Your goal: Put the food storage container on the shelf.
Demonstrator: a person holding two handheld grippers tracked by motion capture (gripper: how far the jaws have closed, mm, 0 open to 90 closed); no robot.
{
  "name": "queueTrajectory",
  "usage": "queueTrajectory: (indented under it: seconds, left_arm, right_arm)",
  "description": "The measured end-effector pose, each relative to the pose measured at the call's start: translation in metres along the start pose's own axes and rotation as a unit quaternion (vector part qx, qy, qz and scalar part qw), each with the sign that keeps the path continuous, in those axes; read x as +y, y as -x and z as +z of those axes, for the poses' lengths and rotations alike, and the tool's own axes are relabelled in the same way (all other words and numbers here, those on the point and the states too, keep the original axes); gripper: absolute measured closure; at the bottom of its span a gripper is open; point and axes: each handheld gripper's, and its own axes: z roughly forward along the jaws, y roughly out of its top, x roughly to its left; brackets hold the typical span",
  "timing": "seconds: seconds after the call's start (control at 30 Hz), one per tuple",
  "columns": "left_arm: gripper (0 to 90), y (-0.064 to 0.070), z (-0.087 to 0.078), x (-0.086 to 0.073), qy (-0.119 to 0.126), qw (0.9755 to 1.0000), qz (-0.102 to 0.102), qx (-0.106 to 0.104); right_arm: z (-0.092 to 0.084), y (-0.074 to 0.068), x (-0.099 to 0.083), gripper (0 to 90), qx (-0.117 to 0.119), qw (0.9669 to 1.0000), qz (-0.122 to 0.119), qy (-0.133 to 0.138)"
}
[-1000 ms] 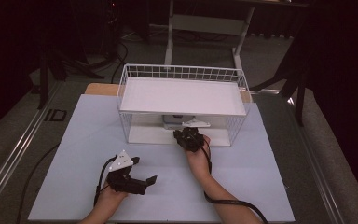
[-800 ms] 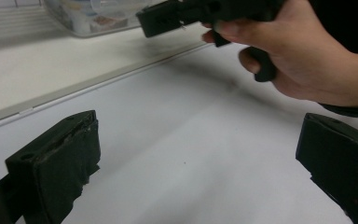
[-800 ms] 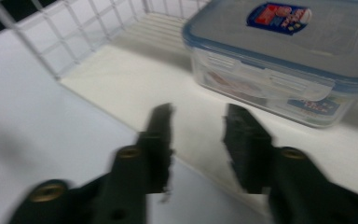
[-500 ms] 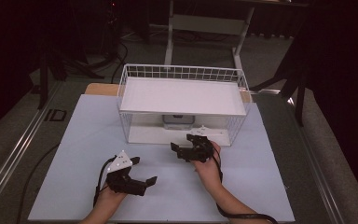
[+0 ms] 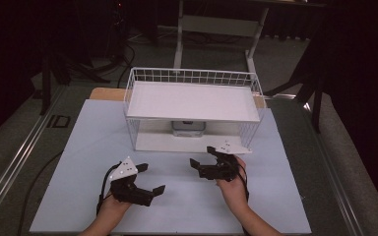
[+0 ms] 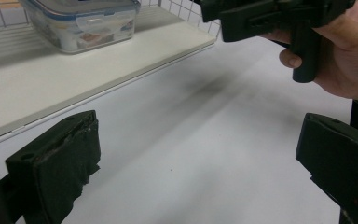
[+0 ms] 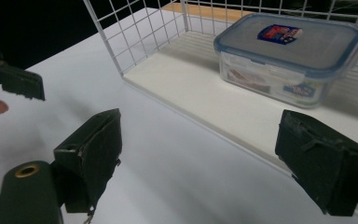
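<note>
A clear plastic container (image 5: 189,128) with a blue-rimmed lid (image 7: 289,56) stands on the lower white board of a white wire rack (image 5: 193,76). It also appears at the top left in the left gripper view (image 6: 81,23). My right gripper (image 5: 202,156) hovers over the table in front of the rack, apart from the container. Its jaws have just been opening and stand wide with nothing between them (image 7: 200,158). My left gripper (image 5: 151,178) rests at the near left, open and empty (image 6: 200,163). The right gripper (image 6: 270,14) and the hand holding it are in front of it.
The rack's upper white shelf (image 5: 192,101) covers the lower board (image 6: 74,79), and wire walls (image 7: 135,32) close its sides. A white mat (image 5: 187,196) covers the table. Dark floor, stands and cables lie beyond the table's edges.
The right gripper let go of the container on the rack's lower board, opened, and drew back toward the person. The container stayed in place. The left gripper kept still.
</note>
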Motion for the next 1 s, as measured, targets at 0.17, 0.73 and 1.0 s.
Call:
queueTrajectory:
  seconds: [0.17, 0.73, 1.0]
  left_arm:
    - [0.8, -0.002, -0.004, -0.001, 0.001, 1.0, -0.001, 0.0]
    - [0.8, -0.005, -0.025, -0.007, 0.023, 0.9995, 0.022, 0.008]
    - [0.9, -0.008, -0.026, -0.015, 0.019, 0.9995, 0.022, 0.011]
  right_arm:
    - [-0.012, -0.001, -0.004, 14.8, 0.002, 1.0, -0.004, 0.003]
    - [-0.056, 0.004, -0.022, 15.5, 0.009, 0.9994, -0.033, -0.001]
    - [-0.07, 0.009, -0.038, 15.5, 0.006, 0.9993, -0.032, -0.018]
